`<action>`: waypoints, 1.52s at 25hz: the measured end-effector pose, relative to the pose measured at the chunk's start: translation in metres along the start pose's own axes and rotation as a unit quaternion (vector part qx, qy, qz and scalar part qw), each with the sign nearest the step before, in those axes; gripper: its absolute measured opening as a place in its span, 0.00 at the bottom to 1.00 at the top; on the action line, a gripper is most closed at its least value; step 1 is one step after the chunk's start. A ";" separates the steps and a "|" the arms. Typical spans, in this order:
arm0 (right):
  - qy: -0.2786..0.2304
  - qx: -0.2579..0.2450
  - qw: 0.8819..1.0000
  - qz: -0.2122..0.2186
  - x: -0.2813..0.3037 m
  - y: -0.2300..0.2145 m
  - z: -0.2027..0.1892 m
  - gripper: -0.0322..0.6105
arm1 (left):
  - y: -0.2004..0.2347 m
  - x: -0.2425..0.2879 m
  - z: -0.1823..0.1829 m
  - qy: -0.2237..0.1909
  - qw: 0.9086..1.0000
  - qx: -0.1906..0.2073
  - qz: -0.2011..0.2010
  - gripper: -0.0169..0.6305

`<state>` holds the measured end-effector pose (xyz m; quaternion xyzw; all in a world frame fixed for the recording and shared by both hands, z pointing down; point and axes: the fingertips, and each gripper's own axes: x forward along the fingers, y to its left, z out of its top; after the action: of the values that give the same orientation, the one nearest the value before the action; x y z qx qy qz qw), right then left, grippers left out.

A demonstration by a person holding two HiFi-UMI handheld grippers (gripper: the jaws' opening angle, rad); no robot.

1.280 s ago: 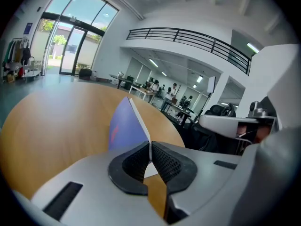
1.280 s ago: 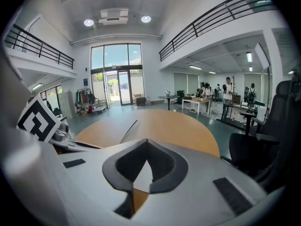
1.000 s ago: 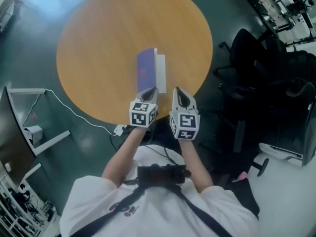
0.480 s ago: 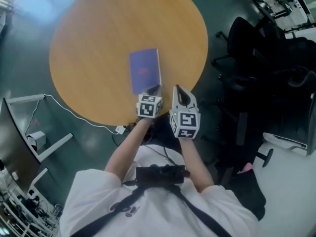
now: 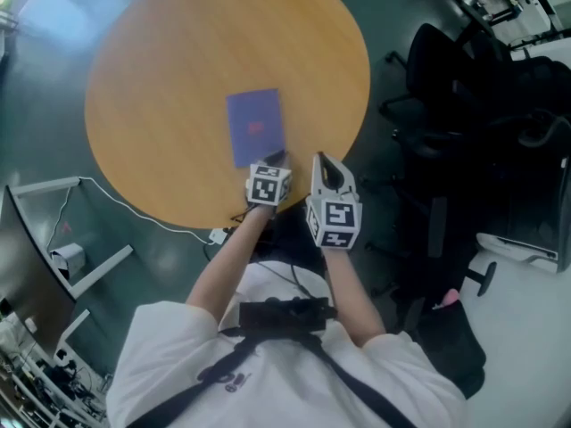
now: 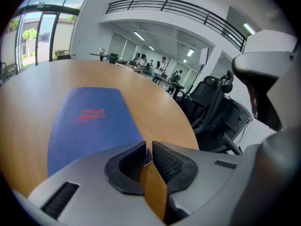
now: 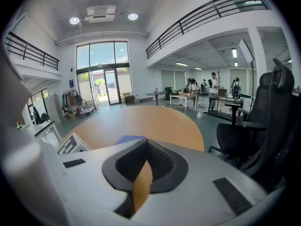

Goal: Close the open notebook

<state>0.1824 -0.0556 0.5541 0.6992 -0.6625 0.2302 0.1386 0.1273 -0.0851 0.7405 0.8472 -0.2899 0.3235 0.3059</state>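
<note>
Item: notebook (image 5: 255,127), blue cover up with a red mark, closed and flat on the round wooden table (image 5: 161,69), toward the edge nearest me. Its long axis runs from me toward the table's far side, the far end leaning slightly left. My left claw (image 5: 274,160) sits at its near right corner, jaws all but together, a sliver of blue cover between the pads. My right claw (image 5: 320,161), just beside, is nearly closed and holds nothing.
</note>
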 end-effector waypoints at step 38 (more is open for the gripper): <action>-0.211 -0.071 0.967 0.121 -0.059 0.128 0.161 0.08 | 0.014 -0.360 0.212 -0.460 0.876 0.102 0.102 0.04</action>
<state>0.0773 -0.0953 0.3725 0.6347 -0.7712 0.0451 0.0163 -0.0275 -0.1378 0.3561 0.8926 -0.4484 -0.0452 0.0149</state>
